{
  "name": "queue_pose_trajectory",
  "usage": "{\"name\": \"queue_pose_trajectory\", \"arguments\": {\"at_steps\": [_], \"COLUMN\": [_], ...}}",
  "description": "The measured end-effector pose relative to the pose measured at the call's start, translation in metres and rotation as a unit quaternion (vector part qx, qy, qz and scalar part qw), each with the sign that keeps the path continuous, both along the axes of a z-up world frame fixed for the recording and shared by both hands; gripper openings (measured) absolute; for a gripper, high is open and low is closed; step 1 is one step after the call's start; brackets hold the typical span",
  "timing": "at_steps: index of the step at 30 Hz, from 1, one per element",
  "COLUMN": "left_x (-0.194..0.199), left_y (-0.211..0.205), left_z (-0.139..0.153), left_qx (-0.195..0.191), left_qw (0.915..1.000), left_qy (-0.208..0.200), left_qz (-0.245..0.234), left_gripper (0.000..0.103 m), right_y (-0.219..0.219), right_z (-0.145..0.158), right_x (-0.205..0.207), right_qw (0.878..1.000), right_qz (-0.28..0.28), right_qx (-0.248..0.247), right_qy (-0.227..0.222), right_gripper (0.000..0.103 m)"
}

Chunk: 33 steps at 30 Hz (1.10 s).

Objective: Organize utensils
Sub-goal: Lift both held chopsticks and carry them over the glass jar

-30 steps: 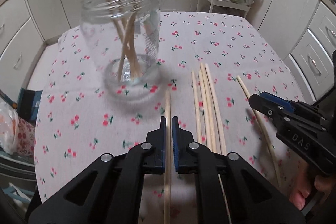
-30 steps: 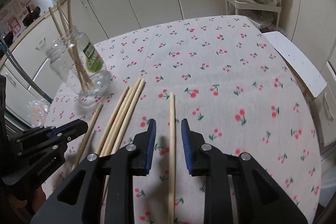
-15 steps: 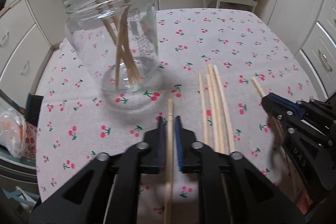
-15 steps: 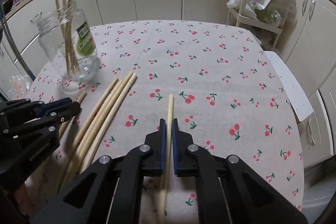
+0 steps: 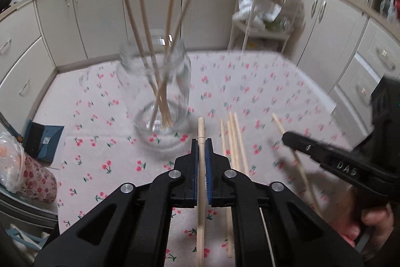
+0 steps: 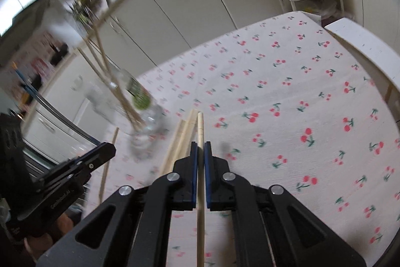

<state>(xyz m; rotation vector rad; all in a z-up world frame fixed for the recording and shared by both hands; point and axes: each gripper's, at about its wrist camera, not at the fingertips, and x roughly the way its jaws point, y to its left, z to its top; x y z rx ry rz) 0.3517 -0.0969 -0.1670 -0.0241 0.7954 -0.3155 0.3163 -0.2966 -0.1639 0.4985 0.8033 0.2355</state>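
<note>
A clear glass jar (image 5: 155, 91) stands on the cherry-print tablecloth (image 5: 250, 81) with several wooden chopsticks leaning in it. My left gripper (image 5: 201, 142) is shut on one chopstick (image 5: 200, 126), just in front of the jar and a little right of it. Three loose chopsticks (image 5: 233, 139) lie to its right. My right gripper (image 6: 200, 144) is shut on another chopstick (image 6: 199, 121), held above the loose chopsticks (image 6: 182, 139). In the right wrist view the jar (image 6: 125, 101) is blurred at the left, with the left gripper (image 6: 111, 148) below it. The right gripper (image 5: 286, 135) shows at the left wrist view's right side.
Cream cabinets (image 5: 100, 16) run behind the table. A white rack with bags (image 5: 262, 16) stands at the far right corner. A blue box (image 5: 42, 139) and a floral bag (image 5: 30, 177) sit off the table's left edge. A white bench (image 6: 362, 46) lies past the right edge.
The right gripper has shut on its chopstick. Both grippers have risen with their chopsticks off the cloth and tipped up. The right gripper has rolled, so its view is tilted.
</note>
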Motion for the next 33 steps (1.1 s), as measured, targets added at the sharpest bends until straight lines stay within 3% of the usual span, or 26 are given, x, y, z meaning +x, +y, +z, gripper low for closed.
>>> {"name": "queue_pose_trajectory", "arguments": {"at_steps": [6,13,17,27,33], "left_x": [-0.008,-0.004,0.007,0.048,0.08], "left_y": [0.029,0.069,0.078,0.079,0.078], "left_z": [0.042,0.102,0.121,0.14,0.128], "left_qx": [-0.058,-0.144,-0.168,-0.203,-0.209], "left_qw": [0.9963,0.9734,0.9627,0.9414,0.9342], "left_qy": [-0.061,-0.171,-0.202,-0.254,-0.265], "left_qz": [0.015,0.048,0.065,0.089,0.115], "left_gripper": [0.005,0.005,0.005,0.005,0.005], "right_y": [-0.002,0.004,0.011,0.021,0.033], "right_z": [0.025,0.05,0.07,0.117,0.127], "right_x": [0.0,0.004,0.001,0.011,0.025], "right_qw": [0.998,0.996,0.992,0.969,0.964], "right_qz": [-0.004,-0.004,-0.018,-0.078,-0.076], "right_qx": [0.046,0.058,0.039,0.015,0.006], "right_qy": [-0.041,-0.075,-0.121,-0.236,-0.255], "right_gripper": [0.006,0.006,0.006,0.006,0.006]}}
